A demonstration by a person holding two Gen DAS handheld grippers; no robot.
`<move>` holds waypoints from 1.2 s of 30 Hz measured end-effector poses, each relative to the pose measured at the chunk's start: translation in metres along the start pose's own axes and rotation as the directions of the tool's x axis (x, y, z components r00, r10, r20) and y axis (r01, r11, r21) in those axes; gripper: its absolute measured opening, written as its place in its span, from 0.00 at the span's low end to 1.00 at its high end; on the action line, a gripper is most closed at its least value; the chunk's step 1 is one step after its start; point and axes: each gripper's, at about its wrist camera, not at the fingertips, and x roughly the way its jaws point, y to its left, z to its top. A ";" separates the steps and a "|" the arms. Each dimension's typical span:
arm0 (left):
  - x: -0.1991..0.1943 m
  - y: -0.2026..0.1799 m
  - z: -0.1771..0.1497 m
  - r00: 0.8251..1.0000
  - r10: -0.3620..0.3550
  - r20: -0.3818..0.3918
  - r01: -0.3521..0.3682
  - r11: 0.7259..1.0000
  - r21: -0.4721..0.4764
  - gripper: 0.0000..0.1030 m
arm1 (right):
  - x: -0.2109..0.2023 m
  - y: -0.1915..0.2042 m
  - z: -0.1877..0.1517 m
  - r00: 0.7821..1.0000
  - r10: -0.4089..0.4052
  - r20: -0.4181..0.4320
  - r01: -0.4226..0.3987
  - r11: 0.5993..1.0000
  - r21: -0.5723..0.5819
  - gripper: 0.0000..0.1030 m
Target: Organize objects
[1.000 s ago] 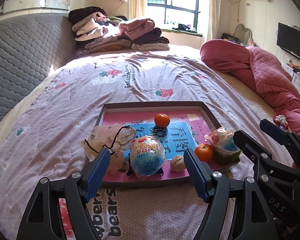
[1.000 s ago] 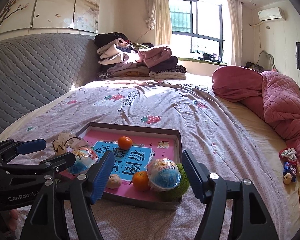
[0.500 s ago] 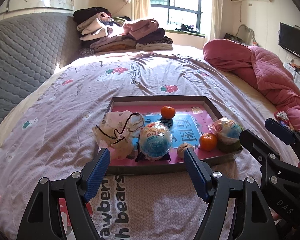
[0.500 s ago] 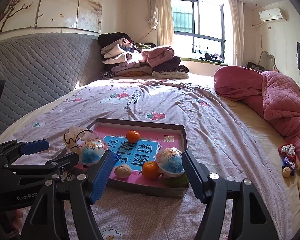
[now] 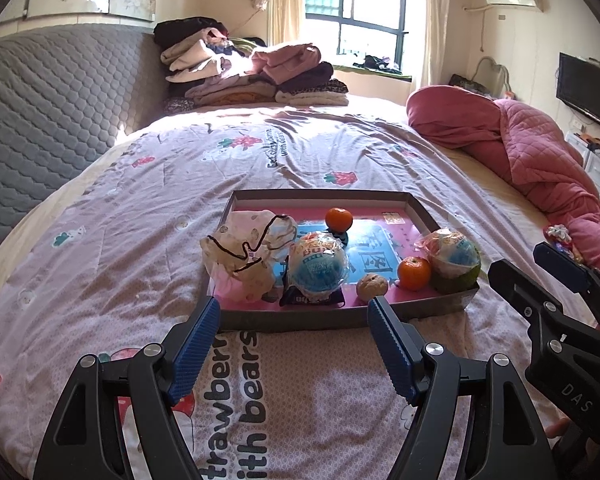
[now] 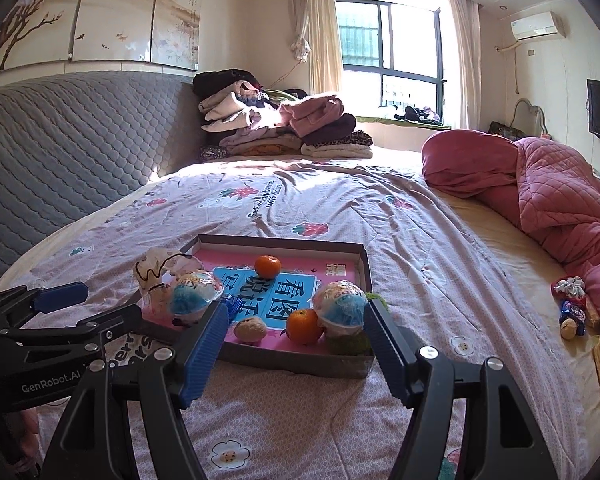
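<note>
- Both jaws are wide open, holding nothing: left gripper, right gripper.
- The shallow grey cardboard tray has a pink bottom.
- Two round orange tangerines, two plastic-wrapped balls.

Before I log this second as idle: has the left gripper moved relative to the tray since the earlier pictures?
Yes. The left gripper has backed away from the tray: earlier its fingertips overlapped the tray's near wall in the left wrist view; now they sit in front of it, jaws open and empty.

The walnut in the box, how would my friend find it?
Look at the shallow cardboard box lying on the strawberry bedsheet. Along its near edge, between a blue wrapped ball and an orange, sits the walnut: the smallest thing there, pale brown and wrinkly.
</note>
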 end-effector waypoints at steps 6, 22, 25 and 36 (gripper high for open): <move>-0.007 -0.004 -0.007 1.000 -0.010 -0.002 0.010 1.000 0.011 0.75 | -0.010 0.002 -0.001 1.000 -0.005 0.005 0.005 1.000 0.006 0.68; -0.014 0.001 -0.026 1.000 0.004 -0.003 -0.004 1.000 0.013 0.75 | -0.018 0.017 -0.016 1.000 -0.014 -0.020 0.014 1.000 -0.015 0.68; -0.011 0.005 -0.029 1.000 0.004 -0.010 -0.004 1.000 0.002 0.75 | -0.018 0.018 -0.019 1.000 -0.013 -0.014 0.013 1.000 -0.011 0.68; 0.000 0.011 -0.050 1.000 0.015 -0.025 -0.015 1.000 -0.004 0.75 | -0.009 0.012 -0.043 0.999 -0.003 -0.032 0.004 1.000 0.026 0.68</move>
